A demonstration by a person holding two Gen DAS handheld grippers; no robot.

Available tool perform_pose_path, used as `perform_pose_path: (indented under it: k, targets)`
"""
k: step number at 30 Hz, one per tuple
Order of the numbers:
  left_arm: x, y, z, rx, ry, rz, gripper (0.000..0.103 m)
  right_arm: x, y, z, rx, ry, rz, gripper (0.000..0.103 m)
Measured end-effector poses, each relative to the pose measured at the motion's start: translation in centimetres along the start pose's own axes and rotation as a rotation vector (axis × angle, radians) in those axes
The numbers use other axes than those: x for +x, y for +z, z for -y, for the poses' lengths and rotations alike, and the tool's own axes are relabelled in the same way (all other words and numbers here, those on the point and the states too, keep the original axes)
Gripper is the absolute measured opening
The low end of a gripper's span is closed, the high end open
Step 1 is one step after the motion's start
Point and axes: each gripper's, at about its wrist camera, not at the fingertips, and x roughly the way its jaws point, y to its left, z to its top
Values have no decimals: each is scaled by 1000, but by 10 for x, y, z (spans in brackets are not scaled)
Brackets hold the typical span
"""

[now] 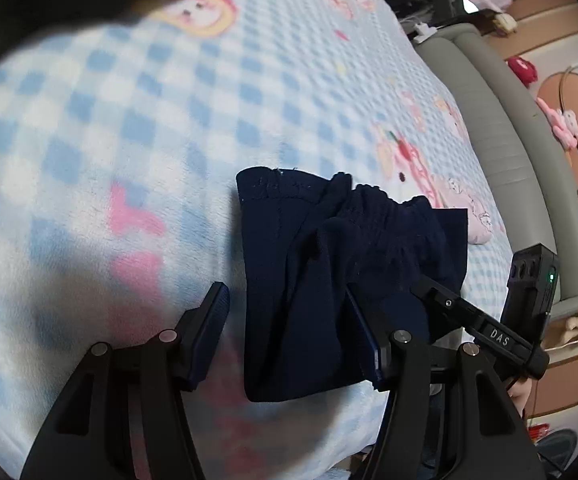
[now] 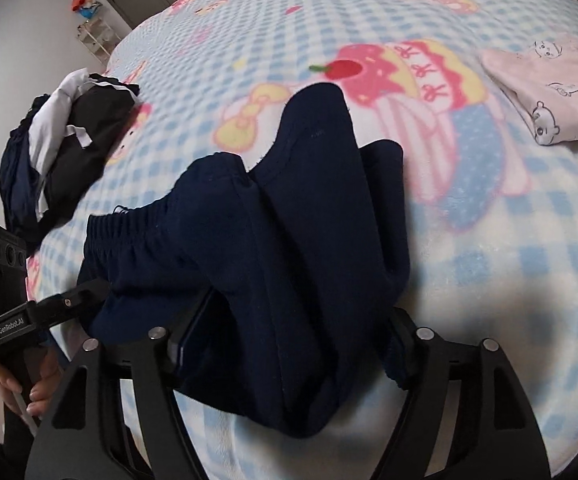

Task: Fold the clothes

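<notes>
Folded navy shorts (image 1: 329,280) with an elastic waistband lie on a blue checked cartoon blanket (image 1: 137,128). My left gripper (image 1: 289,332) is open, its fingers straddling the near left part of the shorts. In the right wrist view the shorts (image 2: 289,248) fill the space between my right gripper's (image 2: 289,340) wide-open fingers, and the cloth covers the fingertips. The right gripper's body (image 1: 489,328) shows at the right of the left wrist view; the left gripper's body (image 2: 13,320) shows at the lower left of the right wrist view.
A pile of dark and white clothes (image 2: 61,148) lies at the blanket's left. A folded pink garment (image 2: 549,88) lies at the right. A grey padded bed edge (image 1: 501,152) runs along the right side. A white shelf (image 2: 97,40) stands by the far wall.
</notes>
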Motion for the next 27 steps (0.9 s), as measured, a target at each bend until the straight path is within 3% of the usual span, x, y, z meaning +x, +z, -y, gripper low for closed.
perform_pose_path:
  k: [4, 6, 7, 8, 12, 18, 27]
  targets:
    - [-8, 0, 13, 39, 20, 24, 61, 3, -4, -2, -9, -14, 7, 72]
    - [-12, -1, 20, 58, 29, 35, 57, -1, -5, -5, -19, -7, 17, 56]
    - [-14, -1, 23, 67, 34, 41, 51, -3, -5, -6, -26, 0, 24, 51]
    - [-16, -1, 26, 77, 39, 47, 38, -8, -5, -8, -35, 1, 34, 44]
    - [-24, -1, 39, 116, 59, 71, 24, -28, -2, -12, -58, 21, 78, 26]
    - [-10, 20, 98, 222, 22, 70, 21, -63, 11, 0, -19, 81, 137, 19]
    - [28, 61, 201, 382, -60, 54, 21, -132, 65, 90, 46, -36, 286, 18]
